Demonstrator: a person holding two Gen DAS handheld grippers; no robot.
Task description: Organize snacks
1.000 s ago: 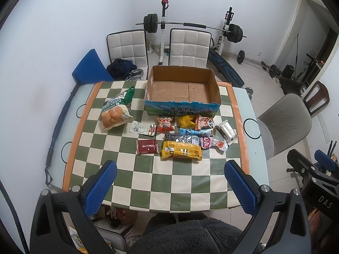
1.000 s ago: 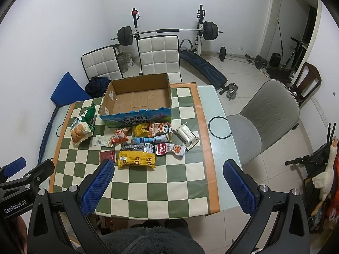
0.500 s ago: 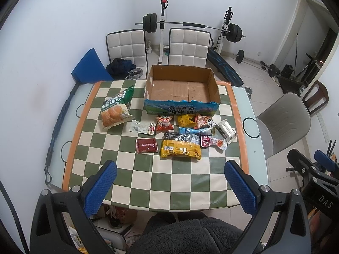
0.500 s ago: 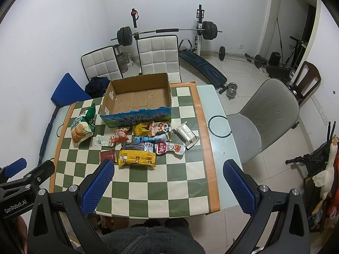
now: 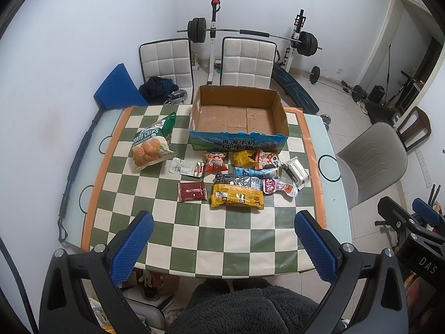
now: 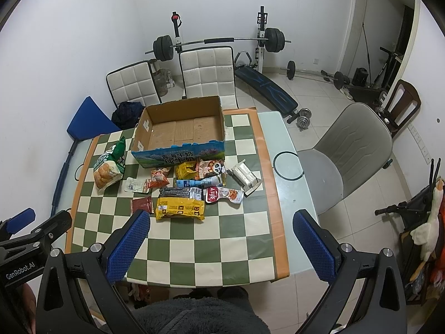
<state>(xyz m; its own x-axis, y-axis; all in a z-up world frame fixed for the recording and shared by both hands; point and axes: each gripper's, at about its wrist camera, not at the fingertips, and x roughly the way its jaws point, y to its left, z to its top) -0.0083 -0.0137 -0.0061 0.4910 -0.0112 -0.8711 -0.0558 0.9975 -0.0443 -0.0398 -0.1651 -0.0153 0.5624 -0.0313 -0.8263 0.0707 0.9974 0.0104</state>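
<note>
An empty cardboard box (image 5: 239,114) (image 6: 180,128) with a blue printed front stands at the far side of the checkered table (image 5: 194,236). In front of it lie several snack packets: a potato chips bag (image 5: 150,146) (image 6: 108,167) at the left, a yellow packet (image 5: 237,196) (image 6: 179,208), a dark red packet (image 5: 192,191) and a white packet (image 5: 297,170) at the right. My left gripper (image 5: 222,240) and right gripper (image 6: 221,239) both hang open high above the table's near edge, holding nothing.
Two white padded chairs (image 5: 246,64) stand behind the table, and a grey chair (image 6: 347,153) is at its right. A barbell rack (image 5: 250,32) and weights sit by the back wall. A blue cushion (image 5: 116,89) leans at the left wall.
Both views have shifted only slightly; the table sits a little higher in frame. The snacks and box have not moved.
</note>
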